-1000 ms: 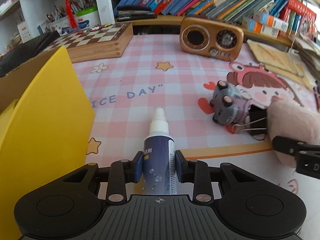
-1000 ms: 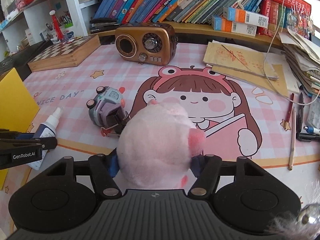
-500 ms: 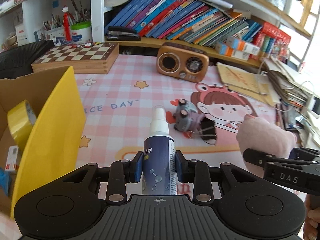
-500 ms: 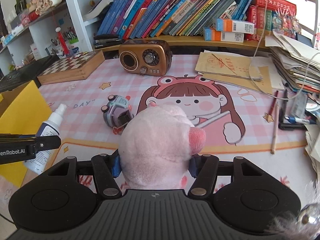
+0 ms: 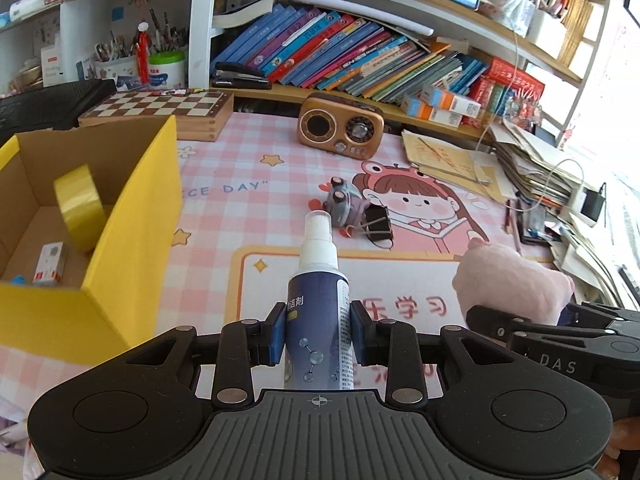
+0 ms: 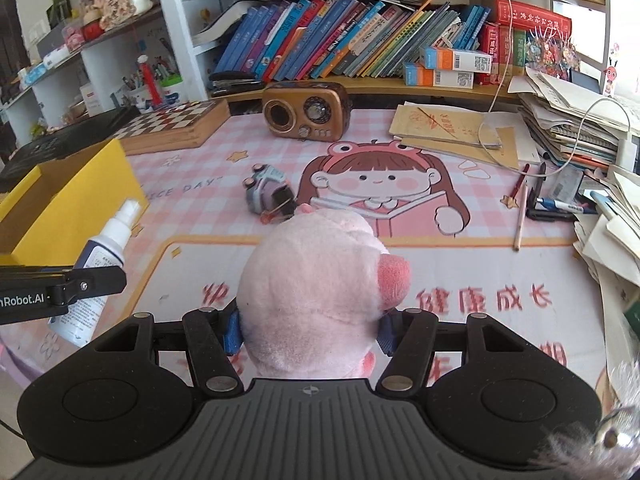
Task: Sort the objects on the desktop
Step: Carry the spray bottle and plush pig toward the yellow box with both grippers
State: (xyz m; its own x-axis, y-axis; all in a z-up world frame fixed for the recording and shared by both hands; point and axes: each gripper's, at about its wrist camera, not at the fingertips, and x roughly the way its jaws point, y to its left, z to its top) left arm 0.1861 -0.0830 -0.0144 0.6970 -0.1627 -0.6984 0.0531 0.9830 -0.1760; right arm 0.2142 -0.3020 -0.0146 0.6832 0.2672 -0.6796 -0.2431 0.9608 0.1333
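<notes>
My left gripper (image 5: 319,330) is shut on a blue spray bottle (image 5: 319,312) with a white nozzle, held above the desk mat to the right of the open yellow box (image 5: 132,248). The bottle also shows in the right wrist view (image 6: 102,260). My right gripper (image 6: 310,326) is shut on a pink plush pig (image 6: 316,292), held above the mat's front part; the pig also shows in the left wrist view (image 5: 512,284). The box holds a roll of yellow tape (image 5: 76,204) and a small white carton (image 5: 50,268).
A grey toy car (image 5: 342,200) with a black binder clip (image 5: 378,222) lies mid-mat. A brown retro radio (image 5: 340,130) and a chessboard box (image 5: 168,106) stand behind. Paper stacks (image 6: 572,120), pens and a pencil (image 6: 520,216) lie on the right. Bookshelves line the back.
Both grippers have risen and drawn back from the desk with their objects still held. The inside of the yellow box has come into the left wrist view.
</notes>
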